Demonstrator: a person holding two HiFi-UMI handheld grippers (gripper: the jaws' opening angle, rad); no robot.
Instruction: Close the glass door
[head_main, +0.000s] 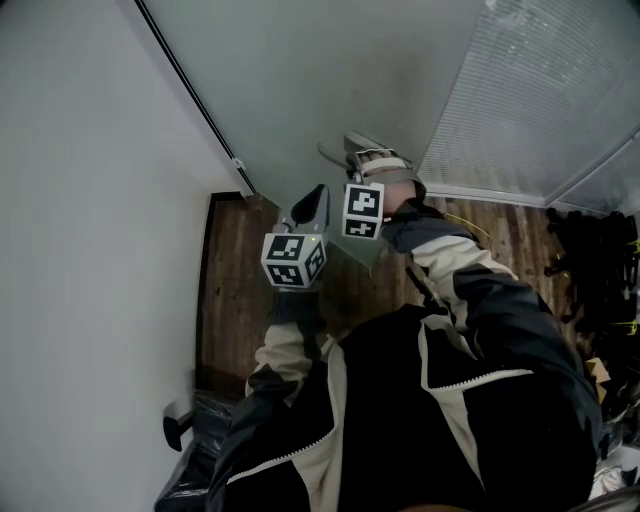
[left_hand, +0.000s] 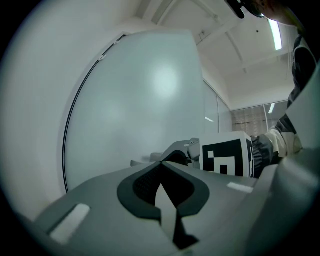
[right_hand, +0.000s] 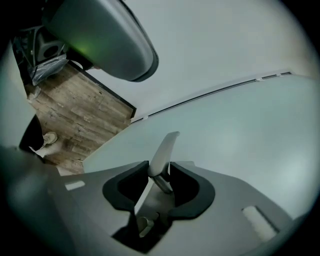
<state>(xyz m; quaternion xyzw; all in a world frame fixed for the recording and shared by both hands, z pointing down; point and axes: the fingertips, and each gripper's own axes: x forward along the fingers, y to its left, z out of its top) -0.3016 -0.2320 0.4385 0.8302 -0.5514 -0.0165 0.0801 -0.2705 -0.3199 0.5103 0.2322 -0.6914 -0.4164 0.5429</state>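
Observation:
The frosted glass door (head_main: 330, 90) fills the space ahead of me, and its metal lever handle (right_hand: 162, 150) sticks out from it. My right gripper (head_main: 362, 152) is up against the door; in the right gripper view (right_hand: 160, 166) the handle lies between the jaws, with both pads against it. My left gripper (head_main: 312, 203) hovers just left of and below the right one, clear of the door. Its tips (left_hand: 160, 164) meet with nothing between them. The left gripper view also shows the right gripper (left_hand: 180, 152) at the glass (left_hand: 150, 100).
A white wall (head_main: 90, 200) runs along the left, and a black frame strip (head_main: 190, 75) separates it from the door. A wooden floor (head_main: 240, 290) lies below. A glass partition with blinds (head_main: 540, 100) stands at the right, with dark gear and cables (head_main: 600, 270) beside it. A black bag (head_main: 195, 470) sits at the lower left.

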